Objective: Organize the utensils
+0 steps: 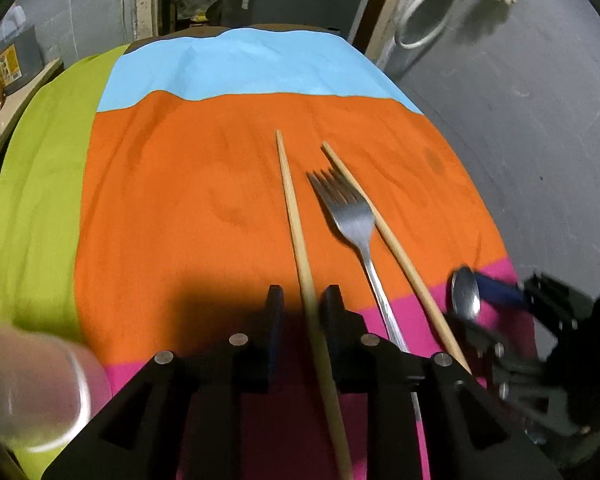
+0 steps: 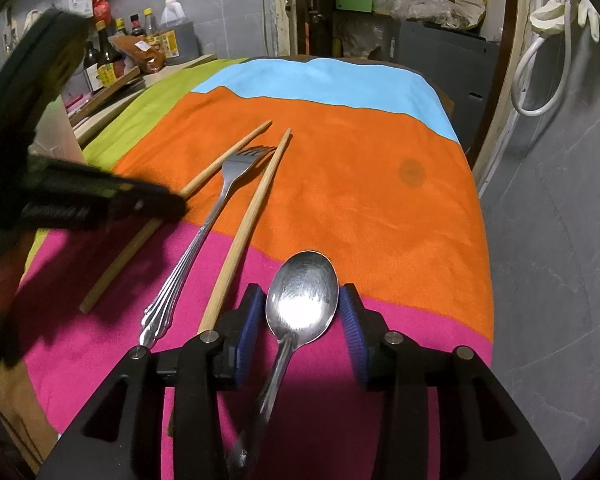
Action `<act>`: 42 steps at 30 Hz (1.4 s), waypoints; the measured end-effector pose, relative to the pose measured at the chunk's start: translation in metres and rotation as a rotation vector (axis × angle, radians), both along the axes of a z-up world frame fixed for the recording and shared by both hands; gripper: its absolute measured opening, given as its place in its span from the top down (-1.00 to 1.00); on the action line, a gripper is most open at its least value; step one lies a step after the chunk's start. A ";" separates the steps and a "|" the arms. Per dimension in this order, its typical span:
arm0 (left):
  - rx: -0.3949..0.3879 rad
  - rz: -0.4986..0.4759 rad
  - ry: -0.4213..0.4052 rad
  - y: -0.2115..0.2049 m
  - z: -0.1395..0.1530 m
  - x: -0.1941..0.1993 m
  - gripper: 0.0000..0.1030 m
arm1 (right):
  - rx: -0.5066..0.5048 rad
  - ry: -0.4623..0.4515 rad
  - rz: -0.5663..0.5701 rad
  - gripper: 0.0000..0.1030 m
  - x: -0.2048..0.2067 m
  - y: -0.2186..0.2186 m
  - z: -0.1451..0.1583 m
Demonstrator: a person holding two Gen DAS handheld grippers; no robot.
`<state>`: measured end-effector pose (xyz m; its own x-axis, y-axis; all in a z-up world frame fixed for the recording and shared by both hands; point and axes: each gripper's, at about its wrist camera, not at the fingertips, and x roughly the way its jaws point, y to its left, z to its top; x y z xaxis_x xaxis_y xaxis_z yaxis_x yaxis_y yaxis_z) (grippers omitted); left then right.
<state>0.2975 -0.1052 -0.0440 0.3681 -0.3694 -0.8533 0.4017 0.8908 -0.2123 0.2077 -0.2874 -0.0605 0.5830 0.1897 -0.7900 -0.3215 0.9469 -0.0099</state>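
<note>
At the lower centre of the left wrist view, the left claw [image 1: 302,300] straddles the left chopstick [image 1: 296,232]; its jaws stand slightly apart with gaps visible on both sides of the stick, so it reads as released, not gripping. At the lower centre of the right wrist view, the right claw [image 2: 302,312] brackets the spoon [image 2: 302,300], bowl between the blue pads [image 2: 246,328]; whether the pads press the spoon cannot be told. The fork [image 1: 350,216] and the right chopstick [image 1: 384,236] lie side by side on the striped cloth [image 1: 180,180] covering the bench. Judged step: aligning utensils in a parallel row. The next move likely calls for lifting the left claw clear without dragging the stick, then settling the spoon beside the right chopstick. The spoon handle and the near chopstick ends are hidden under the claw bodies; a blurred fingertip [image 1: 28,384] fills the lower left.
</note>
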 end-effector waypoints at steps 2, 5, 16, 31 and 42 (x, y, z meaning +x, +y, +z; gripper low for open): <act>-0.008 0.004 0.005 -0.001 -0.001 0.006 0.67 | 0.003 -0.003 -0.004 0.35 0.000 -0.001 0.000; -0.006 0.000 0.002 -0.002 -0.002 0.007 0.87 | 0.009 -0.005 -0.005 0.36 0.000 -0.002 0.000; -0.079 0.048 -0.128 0.010 0.012 -0.032 0.92 | 0.012 -0.149 0.008 0.37 -0.020 0.001 0.019; -0.203 0.096 -0.605 0.016 0.058 -0.117 0.92 | -0.023 -0.522 0.007 0.38 -0.061 0.022 0.054; -0.282 0.203 -0.875 0.044 0.100 -0.137 0.92 | 0.017 -0.832 0.010 0.38 -0.081 0.045 0.104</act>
<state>0.1602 -0.0615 0.0563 0.9162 -0.3784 -0.1320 0.3630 0.9231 -0.1266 0.1262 -0.2422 0.0430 0.9735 0.2065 -0.0987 -0.2244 0.9461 -0.2337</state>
